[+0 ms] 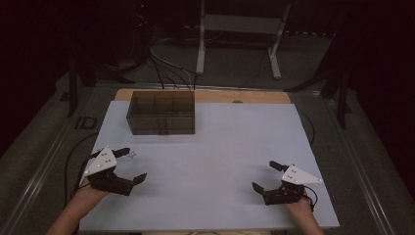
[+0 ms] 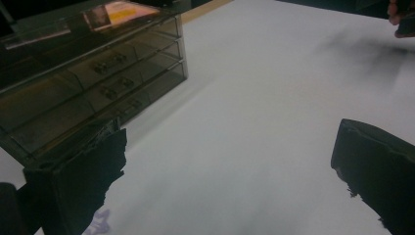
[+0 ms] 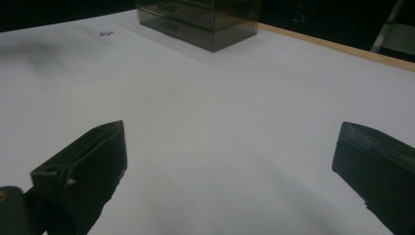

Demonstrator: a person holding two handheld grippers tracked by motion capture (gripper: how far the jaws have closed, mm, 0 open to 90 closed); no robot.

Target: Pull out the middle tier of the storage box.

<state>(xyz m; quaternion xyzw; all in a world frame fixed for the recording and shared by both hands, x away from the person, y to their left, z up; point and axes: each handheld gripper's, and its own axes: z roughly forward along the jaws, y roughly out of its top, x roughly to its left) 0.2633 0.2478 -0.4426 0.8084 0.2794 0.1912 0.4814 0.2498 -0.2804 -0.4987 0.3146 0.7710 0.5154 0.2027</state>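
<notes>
A smoky, see-through plastic drawer box (image 1: 161, 112) stands at the far left of a smooth white board (image 1: 220, 161) that covers the table. The box is rectangular with sharp edges, and its glossy walls catch reflections. In the left gripper view its front shows three stacked rows of shallow drawers (image 2: 110, 73), each with a small clear handle; all sit flush with the front. Behind the board, a strip of pale wood (image 1: 254, 96) runs along the far edge.

The left gripper (image 1: 130, 165) rests low at the near left of the board, held by a hand (image 1: 90, 193) coming in from the bottom. Its matte black jaws stand wide apart with nothing between them, and a grey three-cornered plate (image 1: 101, 161) lies on top. A small bluish mark (image 1: 132, 154) sits on the board just beside its far jaw tip. The box lies well apart from it, farther back.

The right gripper (image 1: 265, 176) sits at the near right, equally low, its blocky black jaws also spread wide over bare white surface. It is well apart from the box and from the other gripper.
</notes>
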